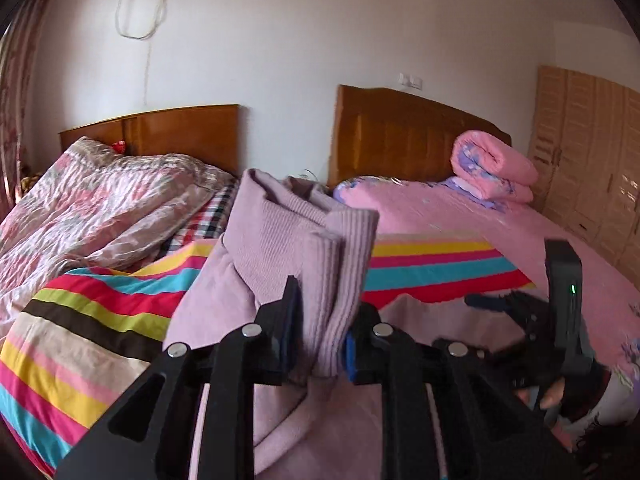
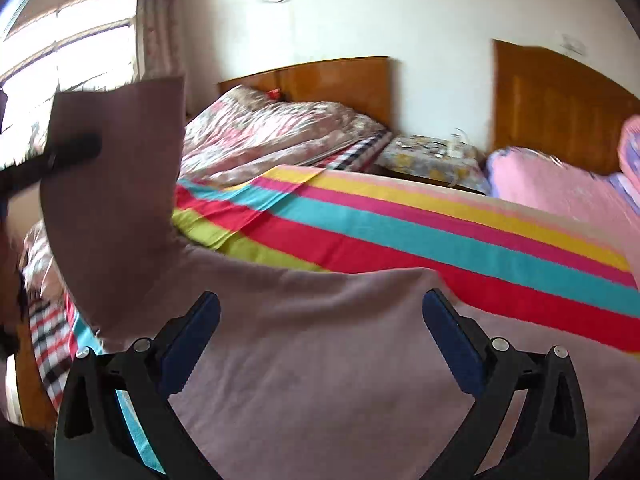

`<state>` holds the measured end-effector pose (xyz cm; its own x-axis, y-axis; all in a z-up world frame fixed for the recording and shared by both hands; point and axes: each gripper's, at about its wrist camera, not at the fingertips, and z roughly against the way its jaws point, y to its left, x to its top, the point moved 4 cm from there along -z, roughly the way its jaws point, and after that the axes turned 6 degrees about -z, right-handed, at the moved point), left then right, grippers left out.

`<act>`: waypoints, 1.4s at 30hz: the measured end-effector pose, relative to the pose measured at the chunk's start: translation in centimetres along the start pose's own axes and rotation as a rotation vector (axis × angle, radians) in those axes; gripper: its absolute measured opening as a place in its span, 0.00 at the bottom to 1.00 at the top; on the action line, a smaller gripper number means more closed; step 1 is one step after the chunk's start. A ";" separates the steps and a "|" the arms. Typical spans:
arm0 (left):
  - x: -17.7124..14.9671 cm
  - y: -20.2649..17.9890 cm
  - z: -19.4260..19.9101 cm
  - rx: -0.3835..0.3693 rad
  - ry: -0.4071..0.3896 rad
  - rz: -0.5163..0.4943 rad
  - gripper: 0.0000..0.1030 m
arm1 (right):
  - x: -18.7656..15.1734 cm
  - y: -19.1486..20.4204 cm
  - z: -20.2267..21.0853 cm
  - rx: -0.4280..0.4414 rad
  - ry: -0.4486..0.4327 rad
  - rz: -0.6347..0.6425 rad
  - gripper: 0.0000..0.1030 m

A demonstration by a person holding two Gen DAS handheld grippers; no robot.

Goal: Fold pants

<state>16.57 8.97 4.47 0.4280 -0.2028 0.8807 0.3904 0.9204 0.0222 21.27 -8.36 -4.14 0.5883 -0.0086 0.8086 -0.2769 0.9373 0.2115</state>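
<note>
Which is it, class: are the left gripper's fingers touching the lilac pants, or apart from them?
Touching. The left wrist view shows the left gripper with its fingers pinching the ribbed cuffs of the lilac pants, lifted off the striped sheet.

A rainbow-striped cotton bedsheet [image 2: 400,216] is lying spread beyond the gripper. A crumpled pink floral quilt [image 1: 100,200] is resting farther off to its left, and a rolled pink blanket [image 1: 494,170] is sitting far right against a brown wooden headboard [image 1: 400,136].

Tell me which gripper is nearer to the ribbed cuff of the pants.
Left. The left gripper is shut on the ribbed cuff; the right gripper hangs open above flat pants fabric, apart from it.
</note>
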 end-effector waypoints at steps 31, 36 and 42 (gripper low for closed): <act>-15.6 9.7 -6.5 0.230 0.352 0.158 0.93 | -10.1 0.4 -1.4 0.136 0.379 -0.240 0.69; -15.9 9.7 -6.4 0.220 0.355 0.161 0.95 | -8.7 0.2 -3.5 0.180 0.372 -0.281 0.70; -16.0 9.8 -6.6 0.211 0.356 0.176 0.97 | -9.6 0.9 -2.6 0.292 0.448 -0.317 0.56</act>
<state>18.93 19.08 -12.56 0.7412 -0.1054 0.6629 0.1276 0.9917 0.0150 17.36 -6.51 -13.19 0.9201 -0.0647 0.3862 -0.1955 0.7788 0.5961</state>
